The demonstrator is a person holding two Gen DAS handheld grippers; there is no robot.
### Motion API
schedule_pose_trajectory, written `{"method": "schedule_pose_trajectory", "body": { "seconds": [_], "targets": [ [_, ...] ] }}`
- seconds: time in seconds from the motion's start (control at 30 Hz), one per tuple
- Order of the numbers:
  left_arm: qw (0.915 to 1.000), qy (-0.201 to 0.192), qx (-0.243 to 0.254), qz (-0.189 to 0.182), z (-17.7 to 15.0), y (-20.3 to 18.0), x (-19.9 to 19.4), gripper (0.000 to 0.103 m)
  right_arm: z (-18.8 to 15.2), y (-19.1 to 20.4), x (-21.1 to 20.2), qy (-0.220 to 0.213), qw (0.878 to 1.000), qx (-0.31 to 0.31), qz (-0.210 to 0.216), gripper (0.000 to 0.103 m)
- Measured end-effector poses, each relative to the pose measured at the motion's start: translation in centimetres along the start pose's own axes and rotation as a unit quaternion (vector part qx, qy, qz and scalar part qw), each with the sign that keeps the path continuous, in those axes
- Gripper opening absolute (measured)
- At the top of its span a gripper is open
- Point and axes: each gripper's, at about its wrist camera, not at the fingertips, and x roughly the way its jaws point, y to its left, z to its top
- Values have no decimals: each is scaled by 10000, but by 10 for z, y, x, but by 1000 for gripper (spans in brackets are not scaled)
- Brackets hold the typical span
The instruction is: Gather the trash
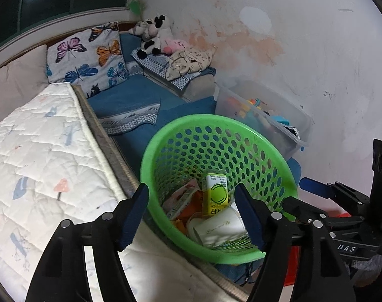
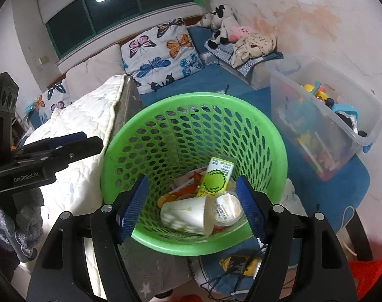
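Two grippers hang over the same basket, and both of yours are spread wide with nothing between the ribbed blue pads. At the far left lies the quilted white mattress [image 1: 39, 156], its stitched surface soft and puffy, edged by a woven grey border. Your left gripper [image 1: 192, 216] hovers just past that edge, its black arms framing the green basket [image 1: 165, 136], a round plastic tub whose wall is perforated with oval holes under a smooth rim. Inside it sits the trash: a flat-sided yellow-green drink carton [image 1: 214, 192] standing tilted, a white paper cup [image 1: 216, 227] lying on its side in front of it, and crumpled orange and pink wrappers [image 1: 180, 201] to the carton's left. From your right gripper [image 2: 192, 209] you also see a clear lidded cup [image 2: 226, 207] touching the paper cup's mouth. Further right, near the basket, stands a translucent rectangular storage box [image 2: 362, 115] packed with coloured toys, resting on the blue mat [image 2: 352, 176] beside the stained, blotchy wall [image 2: 316, 20].
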Motion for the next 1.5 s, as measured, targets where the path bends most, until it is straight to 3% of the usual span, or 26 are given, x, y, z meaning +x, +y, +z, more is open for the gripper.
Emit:
{"method": "schedule_pose_trajectory", "body": {
  "seconds": [0.37, 0.77, 1.5],
  "targets": [
    [9983, -386, -190, 397, -14, 31, -47, 85, -5, 38, -1, -5, 9996, -228, 193, 86],
    [9914, -704, -447, 1005, -35, 67, -95, 91, -11, 83, -5, -77, 9980, -501, 372, 98],
    [9749, -1001, -940, 1753, -86, 105, -165, 95, -26, 142, -10, -149, 9925, -1149, 391, 99]
  ]
}}
